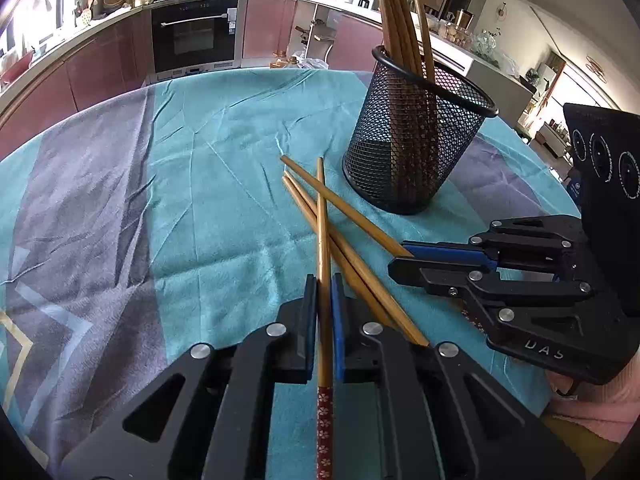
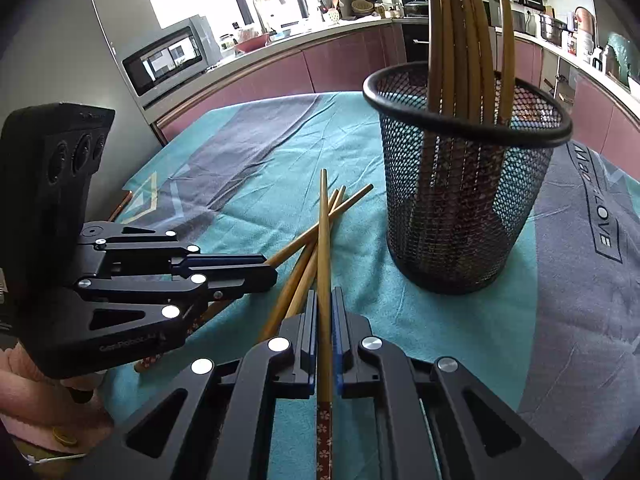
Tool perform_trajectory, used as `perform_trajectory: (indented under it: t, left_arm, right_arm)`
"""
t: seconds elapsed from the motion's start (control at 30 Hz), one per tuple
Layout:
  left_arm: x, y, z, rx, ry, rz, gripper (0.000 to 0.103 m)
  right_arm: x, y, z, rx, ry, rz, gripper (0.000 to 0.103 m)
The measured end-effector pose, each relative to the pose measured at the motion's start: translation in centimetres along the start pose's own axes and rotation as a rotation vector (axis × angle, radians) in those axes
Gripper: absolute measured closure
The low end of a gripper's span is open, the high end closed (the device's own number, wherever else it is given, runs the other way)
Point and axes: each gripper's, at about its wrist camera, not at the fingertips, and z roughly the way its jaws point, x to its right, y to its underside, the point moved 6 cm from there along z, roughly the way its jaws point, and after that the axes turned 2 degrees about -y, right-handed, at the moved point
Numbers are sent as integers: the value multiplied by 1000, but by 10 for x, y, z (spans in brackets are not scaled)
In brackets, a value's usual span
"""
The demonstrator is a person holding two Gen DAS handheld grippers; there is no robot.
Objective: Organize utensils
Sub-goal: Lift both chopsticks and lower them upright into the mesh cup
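Left gripper (image 1: 324,284): jaws closed on one bamboo chopstick (image 1: 323,240). Right gripper (image 2: 324,300): jaws likewise clamped on a second chopstick (image 2: 324,240). Both cross two loose chopsticks (image 1: 360,280) on the teal tablecloth (image 1: 208,200), near the black mesh holder (image 1: 412,144) with upright chopsticks.

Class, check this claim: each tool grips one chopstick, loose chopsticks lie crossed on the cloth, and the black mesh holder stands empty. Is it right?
Not quite. The mesh holder is not empty: several chopsticks stand in it, as the right wrist view shows. The rest holds: left tool and right tool each grip one chopstick, and others lie crossed on the cloth.
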Motion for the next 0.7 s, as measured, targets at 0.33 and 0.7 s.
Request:
perform_trajectory:
  t: [0.33,0.7]
  left_arm:
    - [5,-16,-43,103,96,-12,95]
    - [15,-44,-99,227,209,1,95]
  right_arm:
    - [-1,-19,-52,142,-17,-5,97]
    - [10,-39,-101,273,-14,12,97]
